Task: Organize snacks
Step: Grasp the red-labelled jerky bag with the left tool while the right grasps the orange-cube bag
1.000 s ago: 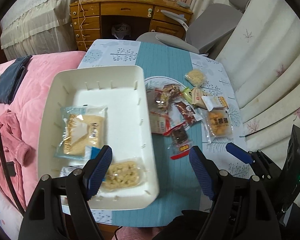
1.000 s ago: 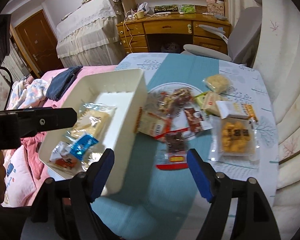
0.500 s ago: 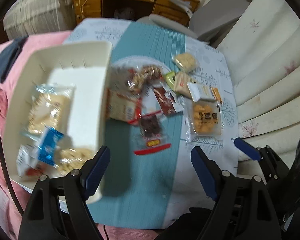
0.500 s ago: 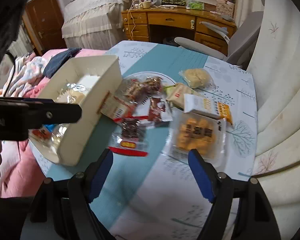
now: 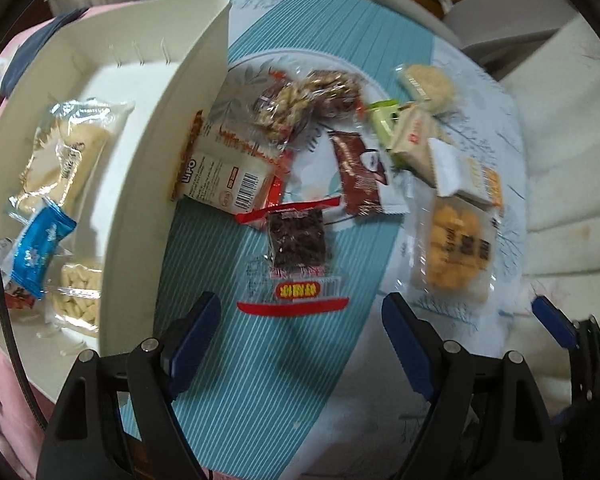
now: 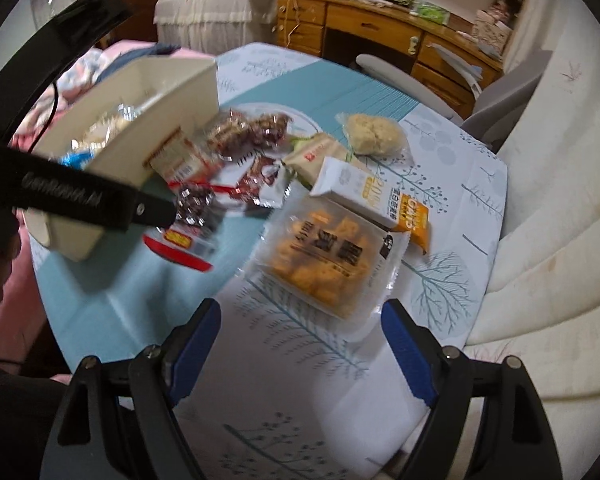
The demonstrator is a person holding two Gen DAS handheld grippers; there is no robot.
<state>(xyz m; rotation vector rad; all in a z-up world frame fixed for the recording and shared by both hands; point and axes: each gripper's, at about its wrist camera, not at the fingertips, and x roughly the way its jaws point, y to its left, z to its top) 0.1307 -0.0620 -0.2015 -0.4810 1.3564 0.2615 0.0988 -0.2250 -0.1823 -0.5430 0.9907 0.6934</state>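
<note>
Left wrist view: both tools wide and empty, right tool opening, left tool over bare cloth beside bin wall

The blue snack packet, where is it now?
In the left wrist view, the blue snack packet lies inside the white bin, at the left, between two pale snack bags.
</note>
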